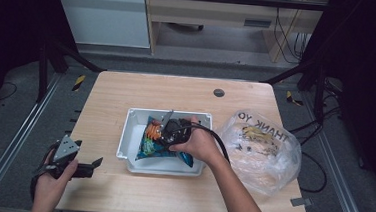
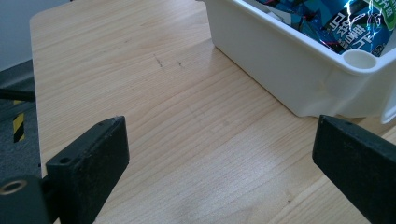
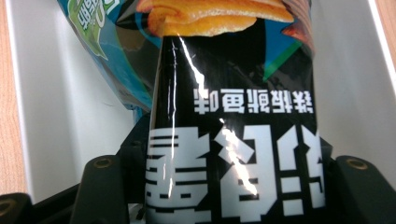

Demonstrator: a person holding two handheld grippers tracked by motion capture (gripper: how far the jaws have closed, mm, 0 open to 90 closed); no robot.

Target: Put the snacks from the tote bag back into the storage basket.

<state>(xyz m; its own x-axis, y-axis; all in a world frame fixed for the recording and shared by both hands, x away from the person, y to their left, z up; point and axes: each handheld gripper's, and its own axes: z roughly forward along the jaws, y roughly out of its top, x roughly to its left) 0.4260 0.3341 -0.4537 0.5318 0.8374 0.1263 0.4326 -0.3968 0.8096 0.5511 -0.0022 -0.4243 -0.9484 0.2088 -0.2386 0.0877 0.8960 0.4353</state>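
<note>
A pale wooden table [image 1: 127, 89] stands in a dim room, framed by dark rails, with grey floor and a light cabinet behind it at the top of the high view. A white bin [image 1: 130, 152] sits at the centre of the picture, and a clear plastic bag [image 1: 268, 151] with dark lettering lies just to its right. In the bin lies a snack bag [image 3: 233, 154], black and teal with white characters and an orange crisp picture. The right gripper [image 1: 167, 129] reaches into the bin from the lower right; in the right gripper view its jaws stand on either side of the snack bag, close to its sides, though I cannot tell whether the pads press on it. The left gripper [image 1: 94, 163] hangs at the lower left over the table edge, its jaws wide apart and holding nothing, the bin's corner [image 2: 327, 79] at the upper right of its view
</note>
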